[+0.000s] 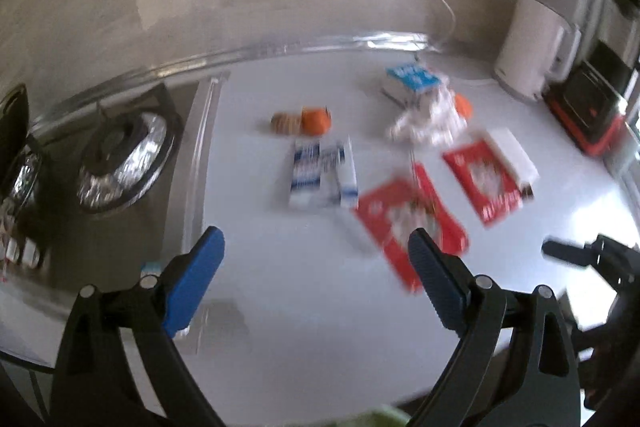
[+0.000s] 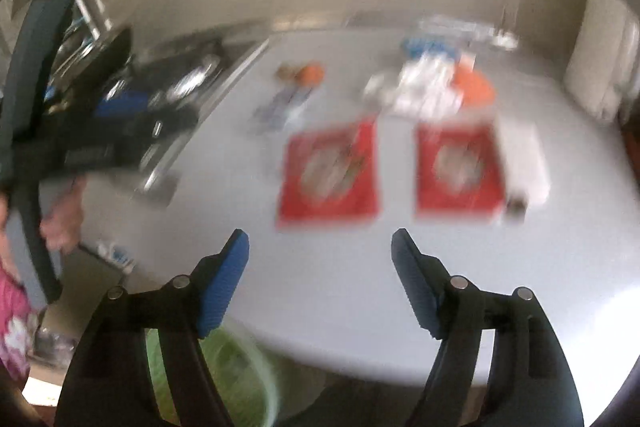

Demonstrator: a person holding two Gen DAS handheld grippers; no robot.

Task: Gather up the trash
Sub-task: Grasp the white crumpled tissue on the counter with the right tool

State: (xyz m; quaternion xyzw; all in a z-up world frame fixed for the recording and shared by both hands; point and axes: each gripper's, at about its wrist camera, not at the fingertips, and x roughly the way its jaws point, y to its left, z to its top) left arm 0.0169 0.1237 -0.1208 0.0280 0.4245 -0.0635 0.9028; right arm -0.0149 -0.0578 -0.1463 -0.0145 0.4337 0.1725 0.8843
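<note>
Both tools point steeply down over the near edge of the white counter point(image 1: 280, 307), jaws spread wide with nothing between their ribbed blue pads. The left tool point(image 1: 316, 247) hangs near the stove side, the right tool point(image 2: 320, 247) beside it.

The trash lies flat mid-counter: two glossy red packets point(image 2: 328, 175) side by side, a blue-and-white wrapper point(image 1: 320, 175), crumpled white paper point(image 1: 428, 123) toward the back edge, and an orange lump point(image 1: 316, 121). A green mesh basket point(image 2: 236, 379) sits below the near edge.
</note>
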